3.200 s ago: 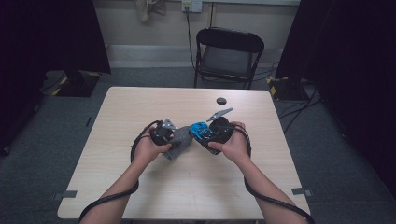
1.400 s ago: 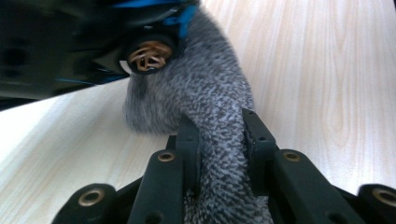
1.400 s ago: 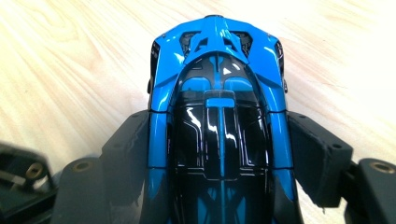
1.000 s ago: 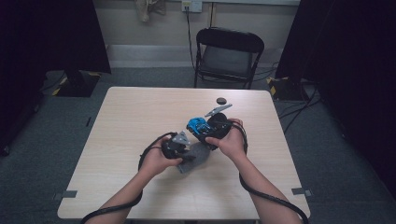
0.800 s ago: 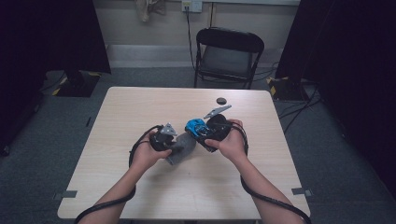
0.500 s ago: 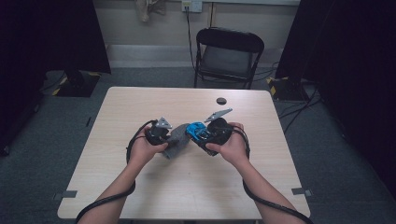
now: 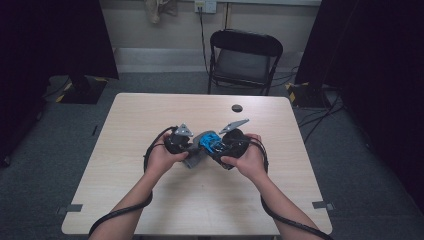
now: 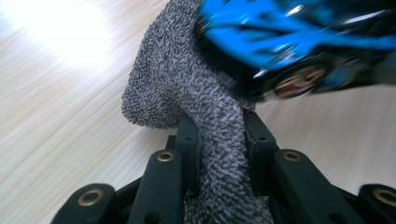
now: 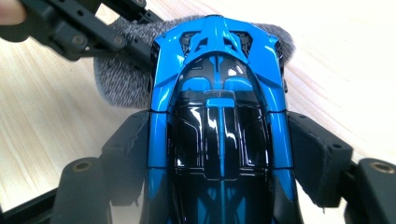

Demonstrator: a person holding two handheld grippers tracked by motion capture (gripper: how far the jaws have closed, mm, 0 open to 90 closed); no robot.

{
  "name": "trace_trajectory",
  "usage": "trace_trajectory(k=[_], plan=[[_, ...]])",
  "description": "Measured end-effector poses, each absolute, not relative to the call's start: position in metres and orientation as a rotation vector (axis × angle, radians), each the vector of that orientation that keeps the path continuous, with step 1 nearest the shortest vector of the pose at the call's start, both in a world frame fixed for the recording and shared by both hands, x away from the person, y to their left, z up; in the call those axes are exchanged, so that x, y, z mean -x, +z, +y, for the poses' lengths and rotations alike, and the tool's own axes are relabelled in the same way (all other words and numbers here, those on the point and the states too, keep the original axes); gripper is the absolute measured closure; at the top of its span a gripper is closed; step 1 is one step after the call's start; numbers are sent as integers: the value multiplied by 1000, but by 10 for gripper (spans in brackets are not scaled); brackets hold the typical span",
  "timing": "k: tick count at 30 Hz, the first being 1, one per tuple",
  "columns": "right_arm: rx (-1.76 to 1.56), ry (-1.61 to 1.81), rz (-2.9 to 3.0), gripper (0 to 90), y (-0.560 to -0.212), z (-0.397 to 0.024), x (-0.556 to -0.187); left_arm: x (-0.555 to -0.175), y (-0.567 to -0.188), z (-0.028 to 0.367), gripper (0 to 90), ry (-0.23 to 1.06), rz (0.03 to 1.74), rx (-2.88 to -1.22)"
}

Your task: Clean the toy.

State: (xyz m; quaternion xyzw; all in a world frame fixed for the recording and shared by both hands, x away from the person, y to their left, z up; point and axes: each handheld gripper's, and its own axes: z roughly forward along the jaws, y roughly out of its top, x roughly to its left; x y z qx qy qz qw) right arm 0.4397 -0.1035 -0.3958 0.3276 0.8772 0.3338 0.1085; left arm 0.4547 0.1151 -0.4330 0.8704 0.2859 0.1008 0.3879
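The toy car [image 9: 219, 116], blue with a black roof, sits lengthwise between the jaws of my right gripper [image 9: 219, 154], which clamp its two flanks; in the high view it hangs just above the middle of the table [image 7: 150, 200], between my two hands. The grey cloth [image 8: 205, 107] is pinched tight in my left gripper [image 8: 219, 135], jaws closed on a fold of it, and the loose end bunches up against the front of the car, touching its nose and one wheel. I judge this to be the wiping step: car gripped firm, cloth rubbing along the bodywork. The next move calls for me to drag the cloth over the hood or down a side while the right grip stays steady, and perhaps to roll the car so a fresh face meets the cloth. Farther off, a small dark disc [image 7: 237, 107] lies near the table's far edge, and a chair [image 7: 245, 60] stands beyond it.
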Motion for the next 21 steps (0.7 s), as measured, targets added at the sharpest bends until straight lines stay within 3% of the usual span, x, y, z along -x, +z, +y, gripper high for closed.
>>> trace_trajectory(k=[21], plan=[[-1008, 961, 2572, 286, -402, -101, -452, -435, -440, 83, 725, 161, 590, -2252]])
